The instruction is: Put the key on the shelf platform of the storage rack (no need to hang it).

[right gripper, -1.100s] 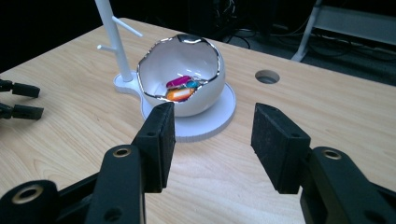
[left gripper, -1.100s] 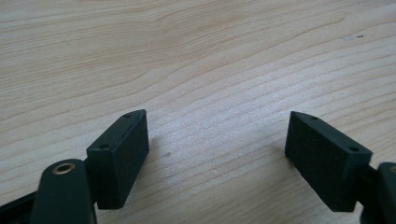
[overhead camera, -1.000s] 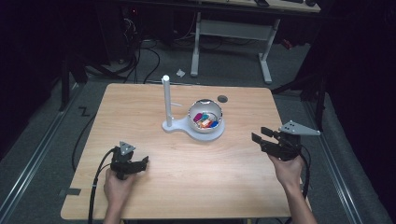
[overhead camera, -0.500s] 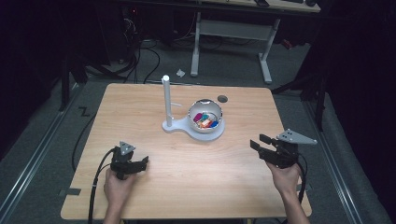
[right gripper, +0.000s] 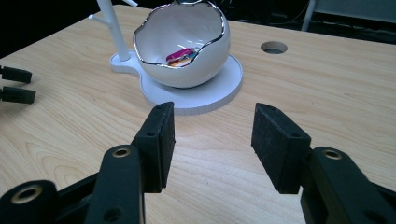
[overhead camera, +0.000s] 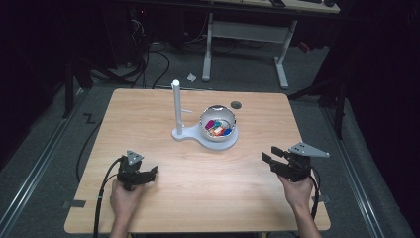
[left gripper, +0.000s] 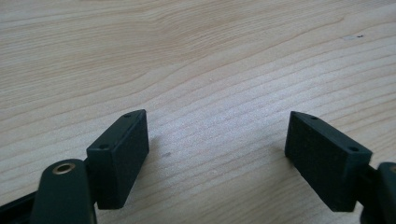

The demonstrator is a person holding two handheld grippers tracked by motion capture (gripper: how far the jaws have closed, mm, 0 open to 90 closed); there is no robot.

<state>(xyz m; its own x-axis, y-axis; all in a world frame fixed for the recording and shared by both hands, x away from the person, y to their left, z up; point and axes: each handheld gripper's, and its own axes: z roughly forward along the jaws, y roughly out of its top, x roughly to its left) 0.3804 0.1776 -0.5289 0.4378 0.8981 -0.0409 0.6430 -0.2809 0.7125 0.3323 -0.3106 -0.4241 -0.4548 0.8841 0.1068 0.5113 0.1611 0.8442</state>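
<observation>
Near the desk's (overhead camera: 148, 124) middle, toward its far edge, a white bowl (overhead camera: 217, 123) with a jagged silvered rim is set on a round white base (overhead camera: 218, 143); small coloured pieces (overhead camera: 218, 128) are seen inside the bowl, too small to be identified. Just left of the bowl, a white post (overhead camera: 176, 106) is stood upright on a lobe of the same base. Beyond the bowl to the right, a round hole (overhead camera: 236, 104) is cut in the desk.

Well apart from the bowl, toward the near left, the left gripper (overhead camera: 148, 173) is held low over the desk by a hand (overhead camera: 125, 197); its fingers (left gripper: 119, 156) are spread wide, with bare wood between them.

Well apart from the bowl, toward the near right, the right gripper (overhead camera: 270, 154) is held by a hand (overhead camera: 297, 191) and is aimed at the bowl; its fingers (right gripper: 159, 140) are parted, nothing being gripped between them.
</observation>
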